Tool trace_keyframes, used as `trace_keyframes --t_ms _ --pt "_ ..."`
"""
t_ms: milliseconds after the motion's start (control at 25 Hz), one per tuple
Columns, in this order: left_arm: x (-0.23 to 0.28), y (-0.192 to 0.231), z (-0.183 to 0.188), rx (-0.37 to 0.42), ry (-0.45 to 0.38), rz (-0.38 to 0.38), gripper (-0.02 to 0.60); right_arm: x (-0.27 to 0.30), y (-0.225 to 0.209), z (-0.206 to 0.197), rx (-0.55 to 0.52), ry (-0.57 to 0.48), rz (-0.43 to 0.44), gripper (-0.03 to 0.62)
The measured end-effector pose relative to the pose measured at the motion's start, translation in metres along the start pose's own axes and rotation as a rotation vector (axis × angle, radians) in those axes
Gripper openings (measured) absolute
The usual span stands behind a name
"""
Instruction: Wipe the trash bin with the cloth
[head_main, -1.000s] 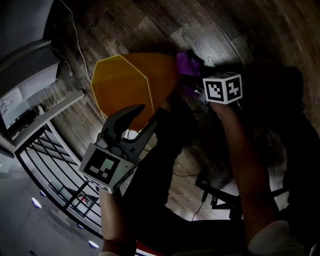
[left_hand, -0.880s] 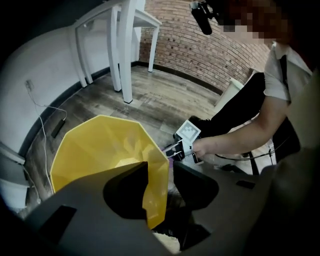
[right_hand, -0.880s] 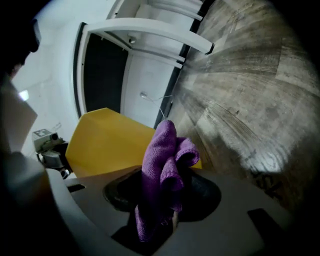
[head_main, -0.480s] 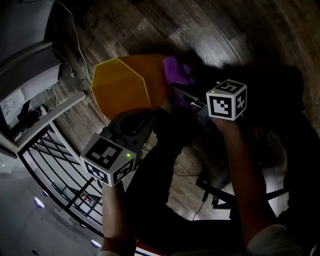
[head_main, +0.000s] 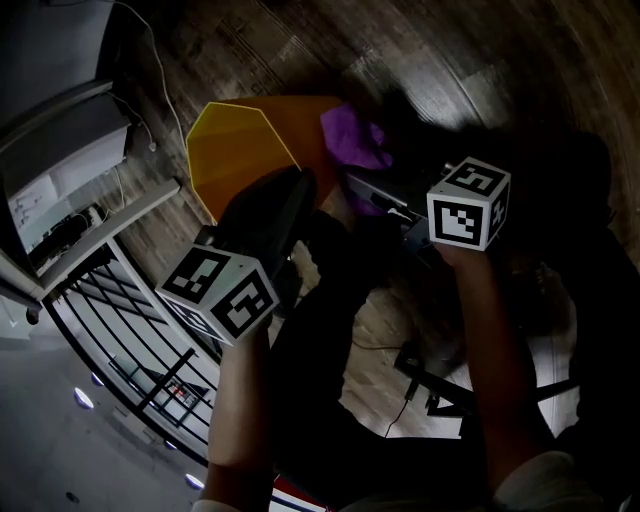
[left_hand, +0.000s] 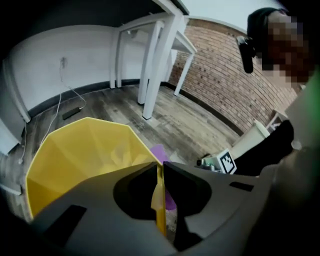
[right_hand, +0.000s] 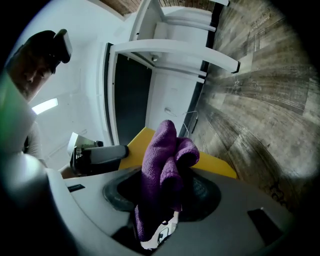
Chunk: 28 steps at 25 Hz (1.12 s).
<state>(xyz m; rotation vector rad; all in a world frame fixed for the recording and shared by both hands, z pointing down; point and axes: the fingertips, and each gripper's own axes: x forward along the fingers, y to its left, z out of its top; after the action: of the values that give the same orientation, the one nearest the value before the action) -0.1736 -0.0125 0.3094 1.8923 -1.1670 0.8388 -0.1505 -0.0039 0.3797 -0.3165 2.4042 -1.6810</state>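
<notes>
1. the yellow trash bin (head_main: 235, 150) shows upper left of centre in the head view, against the wood floor (head_main: 480, 60).
2. the left gripper (left_hand: 159, 167) pinches the bin's thin wall edge, jaws pressed together on it.
3. the purple cloth (right_hand: 162, 165) is at the bin's right edge, clamped in the right gripper (right_hand: 165, 200), its folds bulging past the tips.
4. white table legs (left_hand: 155, 65) and a brick wall (left_hand: 225, 85) stand beyond, in the upper part of the left gripper view.

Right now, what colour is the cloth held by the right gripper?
Purple. The cloth shows best in the right gripper view.
</notes>
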Motion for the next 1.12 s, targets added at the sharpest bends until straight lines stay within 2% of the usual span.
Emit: trace_keyframes --t_ms 120,280,560,640,760,880,1120 --pt "0.003 0.005 0.013 -0.003 -0.064 0.034 0.031 -0.001 0.013 0.013 -0.004 -0.038 0.048 0.184" --pt "0.001 0.005 0.016 0.041 -0.067 0.060 0.031 -0.003 0.033 0.027 -0.030 -0.065 0.102 0.185" --pt "-0.021 -0.005 0.033 0.061 -0.144 0.014 0.035 -0.002 0.054 0.031 -0.062 -0.058 0.163 0.184" --pt "-0.031 -0.004 0.027 0.082 -0.123 -0.007 0.051 -0.001 0.062 0.028 -0.066 -0.054 0.194 0.185" --pt "-0.036 0.006 0.000 0.071 -0.041 -0.036 0.051 0.004 0.067 0.018 -0.065 -0.036 0.223 0.184" --pt "-0.031 0.005 -0.020 0.081 0.024 -0.063 0.051 0.008 0.055 0.004 -0.042 -0.018 0.188 0.184" --pt "-0.030 0.004 -0.021 0.050 0.001 -0.078 0.049 0.010 0.010 -0.019 0.004 0.025 0.061 0.184"
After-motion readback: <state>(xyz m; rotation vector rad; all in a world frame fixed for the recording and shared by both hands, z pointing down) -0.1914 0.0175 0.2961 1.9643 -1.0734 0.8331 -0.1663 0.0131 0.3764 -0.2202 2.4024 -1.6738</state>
